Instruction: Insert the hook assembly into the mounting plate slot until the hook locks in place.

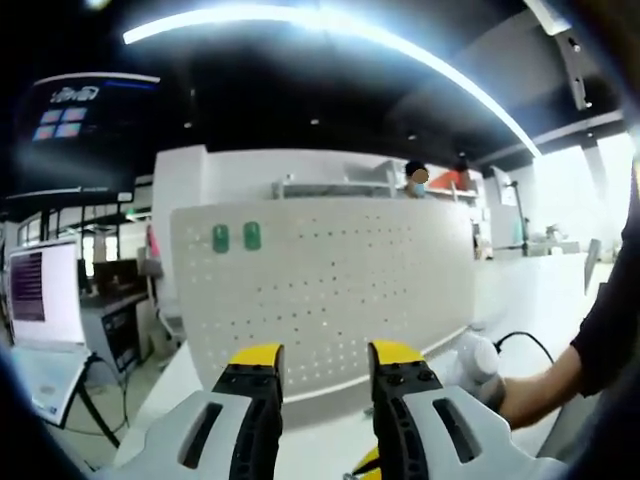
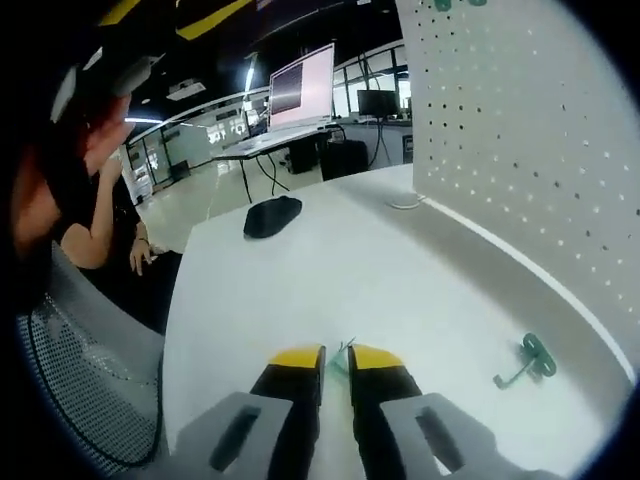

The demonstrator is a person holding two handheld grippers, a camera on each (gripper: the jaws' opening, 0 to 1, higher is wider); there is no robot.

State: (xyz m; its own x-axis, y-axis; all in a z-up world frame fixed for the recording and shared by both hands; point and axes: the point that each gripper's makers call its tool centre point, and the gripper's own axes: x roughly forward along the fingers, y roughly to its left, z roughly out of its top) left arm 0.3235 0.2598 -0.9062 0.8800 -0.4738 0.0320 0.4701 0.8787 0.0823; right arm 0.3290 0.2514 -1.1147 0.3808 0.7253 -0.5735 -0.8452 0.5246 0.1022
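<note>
The white perforated mounting plate (image 1: 330,280) stands upright on the table, with two green hooks (image 1: 236,237) seated near its top left. My left gripper (image 1: 327,356) faces it from a short distance, open, nothing between its yellow-tipped jaws. In the right gripper view the plate (image 2: 530,150) rises along the right side. My right gripper (image 2: 336,358) hovers low over the white table, jaws nearly together on a small green hook piece (image 2: 344,350) that is mostly hidden. Another green hook (image 2: 527,362) lies flat on the table near the plate's foot.
A black object (image 2: 272,215) lies at the table's far end, with a lit monitor (image 2: 300,88) on a desk beyond. A person's arm (image 2: 95,235) is at the left. A hand (image 1: 535,392) rests by the plate, next to a black cable (image 1: 520,340).
</note>
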